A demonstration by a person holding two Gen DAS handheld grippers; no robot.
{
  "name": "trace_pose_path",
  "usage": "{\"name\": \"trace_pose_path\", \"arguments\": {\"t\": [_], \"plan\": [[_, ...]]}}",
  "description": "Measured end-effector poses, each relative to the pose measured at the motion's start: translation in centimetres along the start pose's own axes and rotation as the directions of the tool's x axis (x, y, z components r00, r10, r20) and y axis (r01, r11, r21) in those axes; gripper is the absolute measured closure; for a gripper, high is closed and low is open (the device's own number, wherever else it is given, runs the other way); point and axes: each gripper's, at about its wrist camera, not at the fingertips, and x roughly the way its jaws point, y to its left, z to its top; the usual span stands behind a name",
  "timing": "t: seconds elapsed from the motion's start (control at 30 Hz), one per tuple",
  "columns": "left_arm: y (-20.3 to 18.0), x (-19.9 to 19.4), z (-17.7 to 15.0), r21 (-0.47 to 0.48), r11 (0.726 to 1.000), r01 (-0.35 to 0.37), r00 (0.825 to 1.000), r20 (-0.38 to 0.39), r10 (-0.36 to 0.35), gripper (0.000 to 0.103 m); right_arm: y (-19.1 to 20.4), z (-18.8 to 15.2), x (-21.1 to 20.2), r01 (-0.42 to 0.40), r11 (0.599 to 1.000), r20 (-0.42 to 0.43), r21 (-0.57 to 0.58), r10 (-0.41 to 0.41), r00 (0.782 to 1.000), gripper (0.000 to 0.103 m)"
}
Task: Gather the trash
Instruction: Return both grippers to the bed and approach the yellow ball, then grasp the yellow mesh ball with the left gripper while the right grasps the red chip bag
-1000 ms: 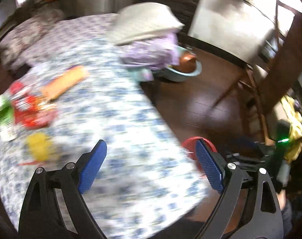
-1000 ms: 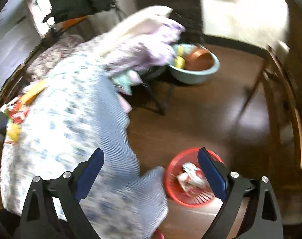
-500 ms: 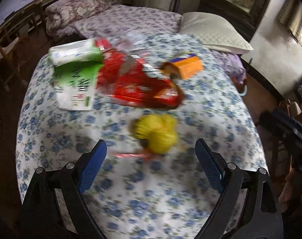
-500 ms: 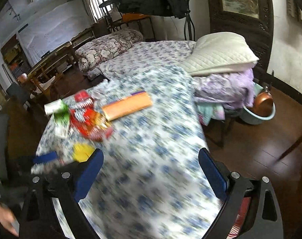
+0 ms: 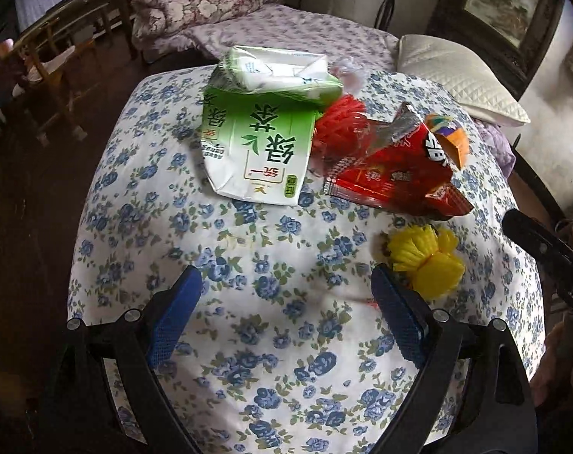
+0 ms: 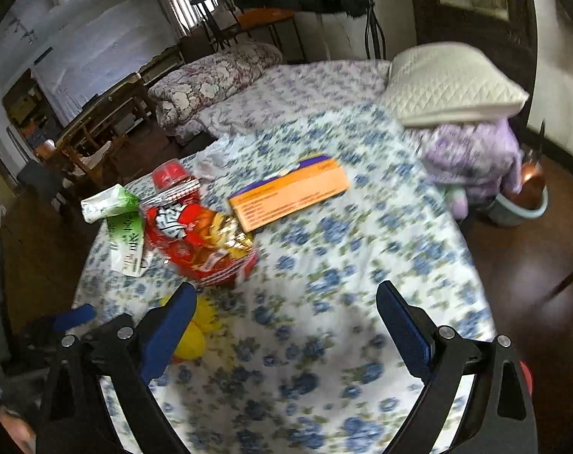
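Observation:
Trash lies on a table with a blue-flowered cloth (image 5: 248,249). A flattened green and white drink carton (image 5: 260,151) lies at the far side, with a white and green wrapper (image 5: 275,72) on it. A red snack bag (image 5: 396,174), a red net (image 5: 339,121), an orange box (image 5: 449,140) and a yellow crumpled wrapper (image 5: 426,261) lie to the right. My left gripper (image 5: 286,314) is open and empty, with the yellow wrapper just beyond its right finger. My right gripper (image 6: 286,325) is open and empty above the cloth, near the red bag (image 6: 199,238), the orange box (image 6: 290,193) and the yellow wrapper (image 6: 195,329).
A bed with a floral quilt (image 6: 218,75) and a white pillow (image 6: 452,87) stands behind the table. Wooden chairs (image 5: 59,75) stand at the left. A teal basin with a copper pot (image 6: 524,196) sits on the dark floor at the right. A purple bundle (image 6: 471,155) lies under the pillow.
Both grippers have swung from the floor and the red basket back over the table. The left one has come closer to the carton and the yellow wrapper. Both stayed open.

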Motion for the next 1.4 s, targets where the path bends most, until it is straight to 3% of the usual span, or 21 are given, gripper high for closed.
{"name": "trace_pose_path", "arguments": {"t": [0.07,0.17,0.3,0.4,0.5,0.73,0.8,0.9,0.97,1.07,1.23,1.4], "plan": [[-0.2,-0.4,0.0,-0.003,1.0,0.011,1.0,0.013,-0.011,0.015,-0.6,0.0,-0.1,0.037,0.999,0.018,-0.008,-0.037,0.999,0.009],[-1.3,-0.8,-0.1,0.01,0.999,0.042,0.999,0.027,-0.042,0.014,-1.9,0.2,0.0,0.018,0.999,0.002,0.039,-0.018,1.0,0.009],[-3.9,-0.4,-0.4,0.02,0.988,0.153,0.988,-0.002,-0.153,0.014,-2.6,0.4,-0.5,0.032,0.997,0.019,0.063,-0.034,0.999,0.009],[-5.8,0.3,-0.4,0.064,0.99,0.125,0.992,-0.004,-0.125,0.014,-2.6,0.5,-1.1,0.036,0.997,0.043,0.064,-0.039,0.998,0.009],[-6.5,1.5,-0.2,0.05,0.988,0.145,0.989,-0.024,-0.144,0.014,-2.9,0.5,-1.0,0.047,0.996,0.045,0.079,-0.051,0.998,0.009],[-7.5,3.0,-0.2,0.076,0.995,0.069,0.998,-0.009,-0.068,0.031,-3.2,0.6,-1.4,0.025,0.992,0.052,0.121,-0.031,0.998,0.009],[-7.5,2.9,-0.2,0.092,0.993,0.069,0.998,0.004,-0.07,0.049,-3.1,0.5,-1.3,0.023,0.993,0.051,0.118,-0.029,0.998,0.009],[-6.7,2.5,-0.1,0.084,0.992,0.092,0.996,-0.002,-0.092,0.066,-2.7,0.3,-1.3,0.018,0.995,0.053,0.102,-0.024,0.998,0.009],[-5.8,1.9,0.0,0.066,0.994,0.09,0.996,0.007,-0.091,0.069,-2.3,0.2,-1.0,0.025,0.996,0.048,0.084,-0.029,0.998,0.009],[-4.1,0.2,0.1,0.054,0.998,0.014,0.998,0.06,-0.017,0.069,-1.7,0.1,-0.6,0.032,0.998,0.031,0.053,-0.034,0.999,0.009],[-0.4,-2.5,0.5,-0.015,0.999,-0.048,0.989,0.138,0.049,0.069,-0.5,-0.3,0.4,0.029,0.999,-0.007,-0.015,-0.029,1.0,0.009],[1.7,-2.9,0.4,-0.022,0.996,-0.088,0.985,0.147,0.09,0.068,1.7,-0.4,1.4,-0.019,0.994,-0.043,-0.109,0.014,0.999,0.009]]}}
